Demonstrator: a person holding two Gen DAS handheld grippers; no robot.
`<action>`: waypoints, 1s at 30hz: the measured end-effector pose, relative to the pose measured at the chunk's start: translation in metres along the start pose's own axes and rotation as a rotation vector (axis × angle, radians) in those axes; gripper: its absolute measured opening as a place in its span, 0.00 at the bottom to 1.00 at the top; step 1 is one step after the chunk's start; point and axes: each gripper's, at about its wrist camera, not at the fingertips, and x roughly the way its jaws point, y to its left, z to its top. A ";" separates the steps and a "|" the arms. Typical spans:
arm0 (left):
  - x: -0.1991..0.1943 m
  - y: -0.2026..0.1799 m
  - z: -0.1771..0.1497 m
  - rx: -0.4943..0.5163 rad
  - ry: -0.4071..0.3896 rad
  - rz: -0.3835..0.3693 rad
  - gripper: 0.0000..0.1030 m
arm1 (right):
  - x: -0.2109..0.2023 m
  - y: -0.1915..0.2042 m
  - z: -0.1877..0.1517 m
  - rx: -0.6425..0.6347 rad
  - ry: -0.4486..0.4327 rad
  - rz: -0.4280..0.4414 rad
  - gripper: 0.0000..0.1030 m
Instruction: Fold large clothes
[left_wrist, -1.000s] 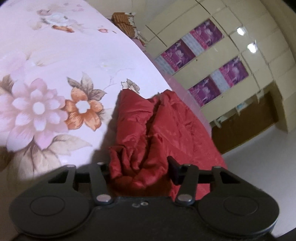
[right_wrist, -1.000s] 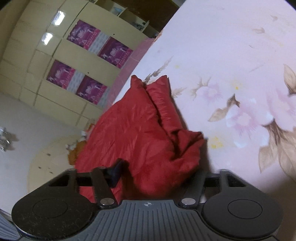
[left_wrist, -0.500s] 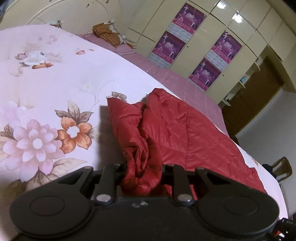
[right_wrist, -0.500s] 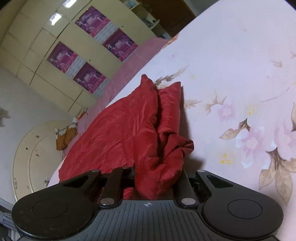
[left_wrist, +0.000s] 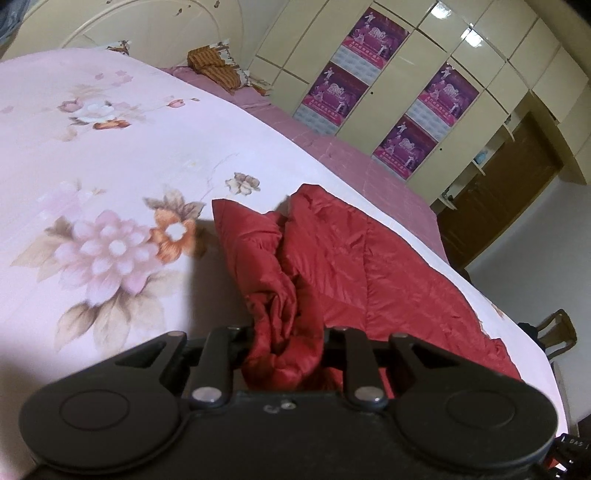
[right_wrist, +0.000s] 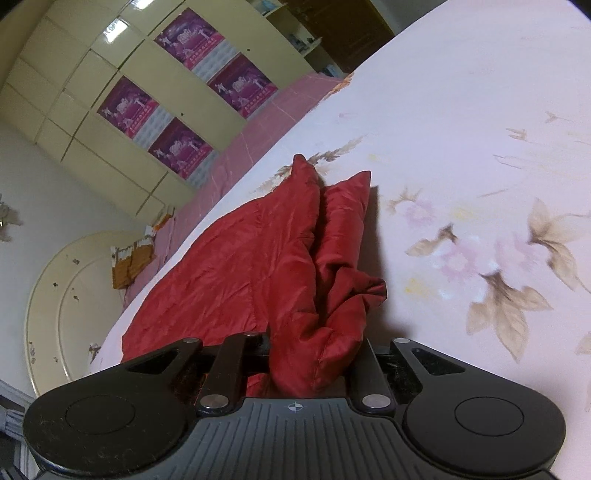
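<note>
Gripping: both tools hold the shiny red quilted padded garment (left_wrist: 332, 258) by one bunched edge, lifted off the bed.
Garment: it lies along the bed's edge, its far part spread on the pale pink floral bedspread (left_wrist: 129, 155), its near edge gathered into thick creased folds; in the right wrist view (right_wrist: 258, 258) two raised corners stand side by side at the far end.
Left gripper (left_wrist: 284, 334): jaws closed on a wad of the red cloth.
Right gripper (right_wrist: 314, 341): jaws closed on another wad of the same edge.
Done: the edge seems picked up at two places; the cloth looks doubled lengthwise, though I cannot tell how neatly.
Left: carrying the held edge over, laying it flat, smoothing, then any further folds.
Surroundings: cream wardrobe with purple posters (left_wrist: 388, 92) beyond the bed; brown striped cloth (left_wrist: 210, 66) by the cream rounded headboard (left_wrist: 147, 26).
</note>
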 end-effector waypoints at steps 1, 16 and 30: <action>-0.006 0.002 -0.004 -0.003 0.002 -0.001 0.21 | -0.006 -0.001 -0.003 -0.001 0.001 -0.001 0.14; -0.105 0.038 -0.092 -0.076 0.012 -0.034 0.21 | -0.101 -0.038 -0.067 -0.039 0.020 0.000 0.14; -0.128 0.045 -0.138 -0.017 0.011 0.009 0.31 | -0.118 -0.072 -0.089 -0.022 0.053 0.005 0.15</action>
